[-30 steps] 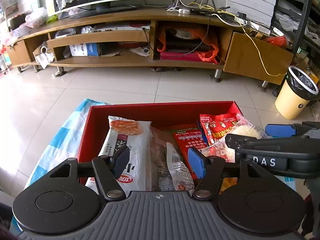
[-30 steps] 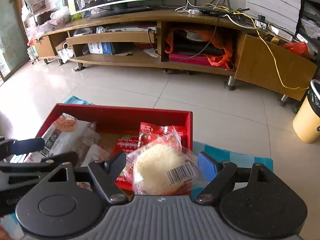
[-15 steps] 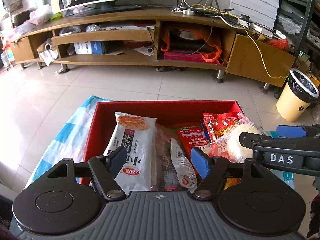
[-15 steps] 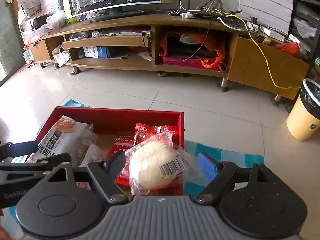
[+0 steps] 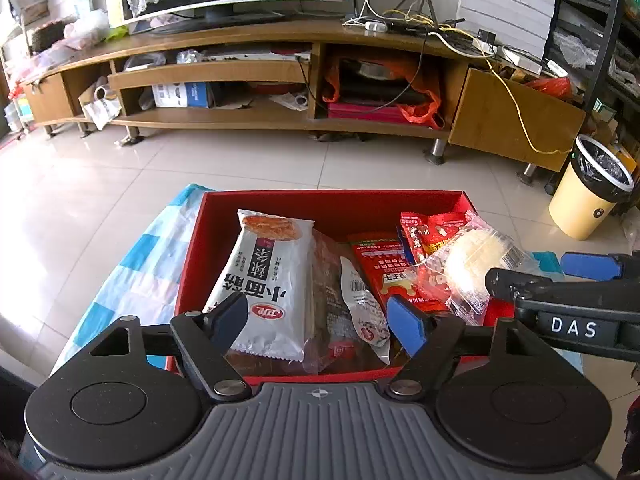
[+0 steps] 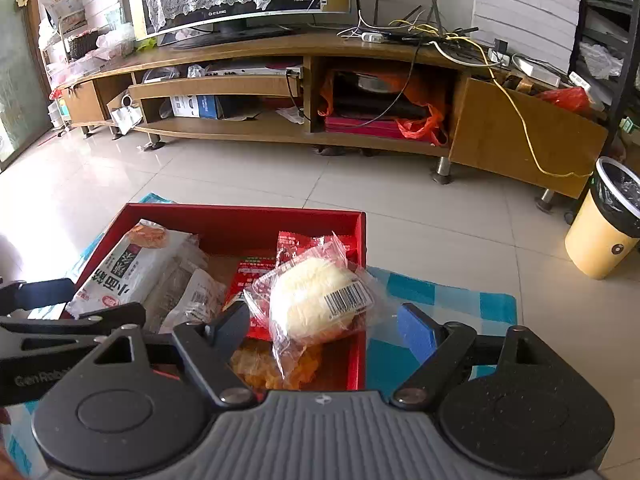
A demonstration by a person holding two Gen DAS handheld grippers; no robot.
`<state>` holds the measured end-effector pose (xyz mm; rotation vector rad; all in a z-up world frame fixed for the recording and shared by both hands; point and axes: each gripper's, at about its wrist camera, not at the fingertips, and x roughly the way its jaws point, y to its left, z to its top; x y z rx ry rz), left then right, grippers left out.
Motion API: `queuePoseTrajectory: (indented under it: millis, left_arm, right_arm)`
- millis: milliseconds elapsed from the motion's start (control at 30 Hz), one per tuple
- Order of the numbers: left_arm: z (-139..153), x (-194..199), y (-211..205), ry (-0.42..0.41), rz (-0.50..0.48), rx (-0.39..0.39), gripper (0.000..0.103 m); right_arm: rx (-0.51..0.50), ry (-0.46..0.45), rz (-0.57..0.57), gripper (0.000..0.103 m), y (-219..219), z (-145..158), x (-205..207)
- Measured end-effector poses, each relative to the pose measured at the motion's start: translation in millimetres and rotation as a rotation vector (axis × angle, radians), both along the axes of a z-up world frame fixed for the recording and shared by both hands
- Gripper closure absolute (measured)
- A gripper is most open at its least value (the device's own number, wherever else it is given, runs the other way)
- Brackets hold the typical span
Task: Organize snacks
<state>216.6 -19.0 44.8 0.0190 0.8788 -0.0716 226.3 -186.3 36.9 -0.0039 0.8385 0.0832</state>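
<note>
Bright daylight enters from the left, glaring off the tiled floor (image 5: 80,200) left of the tongs. Fisheye bends the edges; the corners go dark; focus is sharp.

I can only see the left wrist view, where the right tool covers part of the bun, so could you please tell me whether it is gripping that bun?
Observer: No. The right tool is open, and the wrapped bun lies between its fingers, unclamped.
Operator: What is the bun resting on?
Observer: A pack of orange-yellow snacks lies beneath it, in the near right corner of the red box.
Operator: Is any label readable?
Observer: A barcode on the wrapper faces up toward the right wrist camera.
</note>
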Motion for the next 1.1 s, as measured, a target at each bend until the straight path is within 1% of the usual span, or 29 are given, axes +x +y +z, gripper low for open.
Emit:
queuePoseTrajectory:
  millis: [533,600,800,1100]
  left_arm:
    - [1.8,-19.3,3.7,0.02,0.003,-0.013,0.019]
    - [3.0,-24.0,2.9,0.017,0.0,-0.015,0.017]
    - [5.8,-40.5,4.1,0.015,-0.007,-0.02,0.017]
    - [4.8,-68.3,4.5,0.027,-0.016,-0.026,0.017]
  right_arm:
    - [-0.006,0.003,-0.014,0.021,-9.4,3.5,-19.4]
    - [-0.008,0.001,-0.014,0.021,-9.3,4.5,-25.0]
    - [-0.004,-0.011,-0.005,0.021,-6.9,9.6,-44.4]
    - [-0.024,-0.015,0.011,0.021,0.3,10.9,-77.9]
